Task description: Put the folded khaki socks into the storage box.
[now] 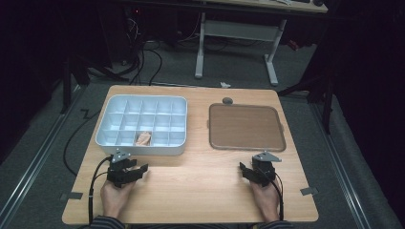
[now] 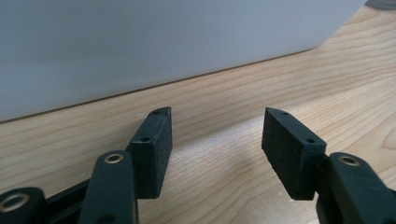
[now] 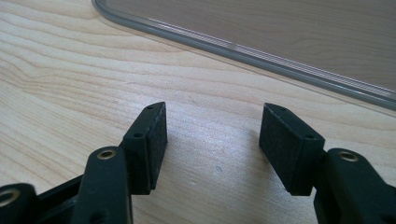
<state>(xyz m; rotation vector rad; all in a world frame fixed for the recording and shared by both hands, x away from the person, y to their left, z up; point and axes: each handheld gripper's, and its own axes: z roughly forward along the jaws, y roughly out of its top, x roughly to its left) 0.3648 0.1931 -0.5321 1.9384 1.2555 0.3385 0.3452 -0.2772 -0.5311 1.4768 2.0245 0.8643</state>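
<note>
Both grippers, left gripper (image 1: 139, 171) and right gripper (image 1: 245, 170), open and empty on table (image 1: 191, 181); risk of nudging compartment box (image 1: 141, 149) when reaching for tan item (image 1: 143, 139)

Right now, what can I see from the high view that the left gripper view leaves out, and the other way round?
The high view alone gives the white box's compartments, a small tan thing in one front compartment, the brown tray, and the right tongs. The left gripper view alone gives a close look at the left tongs' black pads, apart with nothing between. Both share the wooden table, the box's near wall and the left tongs.
</note>
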